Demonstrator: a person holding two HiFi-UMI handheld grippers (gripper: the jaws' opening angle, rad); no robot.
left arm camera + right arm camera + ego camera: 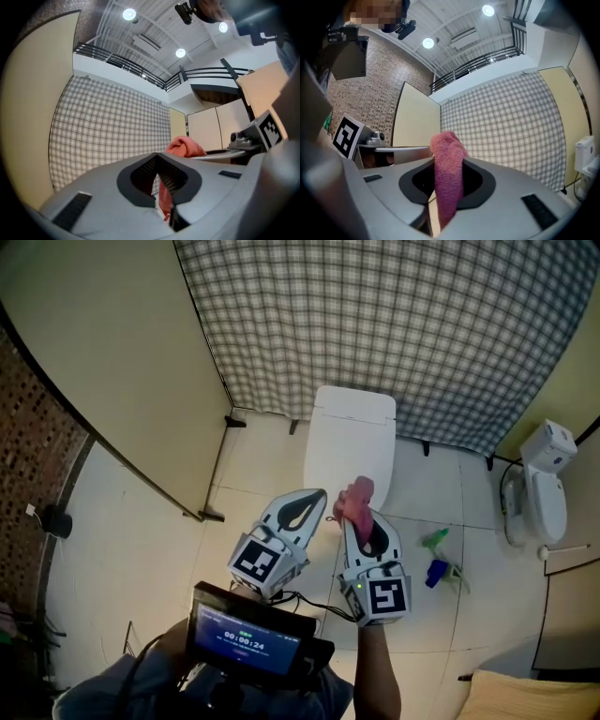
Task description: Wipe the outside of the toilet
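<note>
The white toilet [349,432] stands on the tile floor [253,474] in the middle, with its back to the far checked wall [394,324]. Its lid is down. The right tool [361,517] is squeezed tight on a pink cloth [356,495]. The cloth sticks up out of the tool's tip in a soft lump. From above, the lump sits over the near end of the toilet lid, but I cannot tell if it touches the lid. In the right gripper view the cloth [449,161] fills the gap in the right tool [447,187] and the jaws press on it from both sides. The left tool [314,498] is just to the left of the cloth, near the left side of the toilet. In the left gripper view the left tool [161,171] has its jaws closed together at the tip, and I see nothing pinched there. The cloth [185,146] shows just past them, to the right. A blue and green spray bottle [439,566] lies on the floor to the right of the toilet. A second white toilet [544,488] stands far off on the right. A tan wall [112,362] runs along the left. A small screen [246,638] with numbers is near the person.
</note>
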